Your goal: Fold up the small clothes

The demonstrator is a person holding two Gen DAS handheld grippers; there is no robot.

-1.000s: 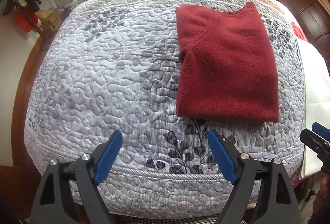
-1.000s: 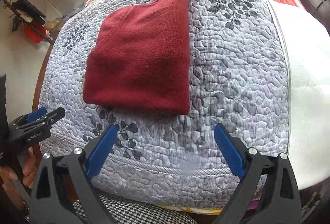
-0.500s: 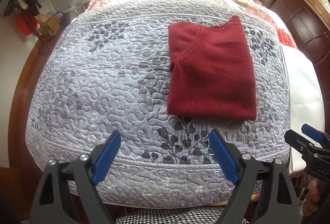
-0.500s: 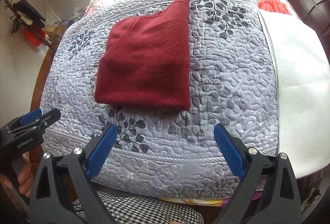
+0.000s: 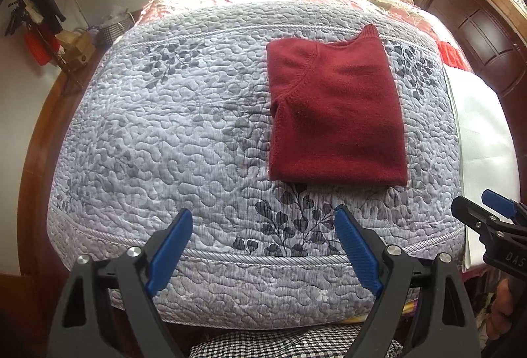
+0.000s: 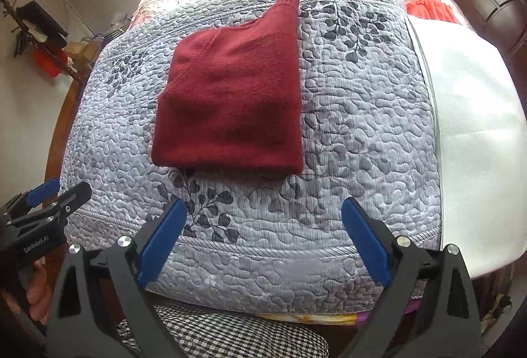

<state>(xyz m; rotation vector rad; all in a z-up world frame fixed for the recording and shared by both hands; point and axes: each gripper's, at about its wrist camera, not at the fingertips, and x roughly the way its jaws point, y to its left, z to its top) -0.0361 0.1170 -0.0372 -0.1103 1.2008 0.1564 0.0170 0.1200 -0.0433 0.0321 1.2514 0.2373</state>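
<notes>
Fingers of both grippers stand spread wide, empty, and have drawn back from the red sweater, which lies folded on the quilted bed, ahead of them; the fold looks complete. Only the right view shows the left gripper beside it.

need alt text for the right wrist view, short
A dark red sweater lies folded into a neat rectangle on a grey quilted bedspread. The right gripper is open and empty in the foreground, short of the sweater, and the left gripper shows at the left edge.
</notes>
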